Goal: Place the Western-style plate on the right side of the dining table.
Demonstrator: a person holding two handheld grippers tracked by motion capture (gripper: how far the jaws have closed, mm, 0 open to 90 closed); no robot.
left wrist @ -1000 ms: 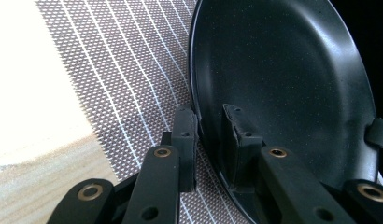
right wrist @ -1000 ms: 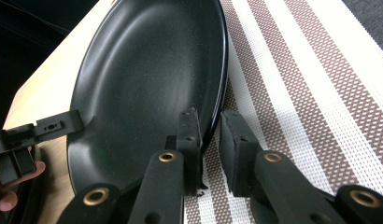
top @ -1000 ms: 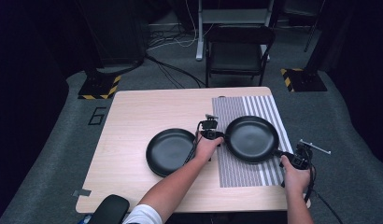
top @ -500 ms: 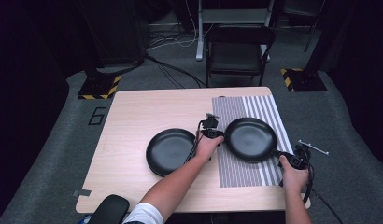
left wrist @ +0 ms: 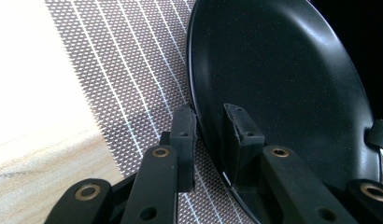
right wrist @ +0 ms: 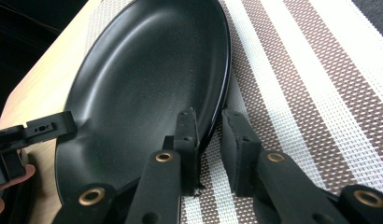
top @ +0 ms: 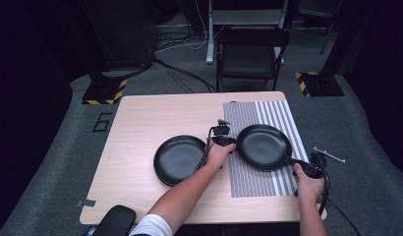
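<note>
A black round dish [top: 263, 146] lies on the striped placemat [top: 258, 110], held by both grippers. My left gripper [top: 228, 141] is shut on its left rim; in the left gripper view the jaws [left wrist: 209, 112] straddle the dish's [left wrist: 283, 84] edge, one outside and one inside. My right gripper [top: 300, 164] is shut on the near right rim; its jaws [right wrist: 207, 114] clamp the dish [right wrist: 147, 84] wall above the mat [right wrist: 311, 84]. The left gripper [right wrist: 35, 130] shows across the dish. A second black dish [top: 180, 158] sits on bare wood just to the left.
The wooden table [top: 155, 118] has open surface at its left and far side. The placemat [left wrist: 133, 70] covers the right part up to the table's edge. A folding chair [top: 251, 54] stands beyond the far edge, with cables on the floor.
</note>
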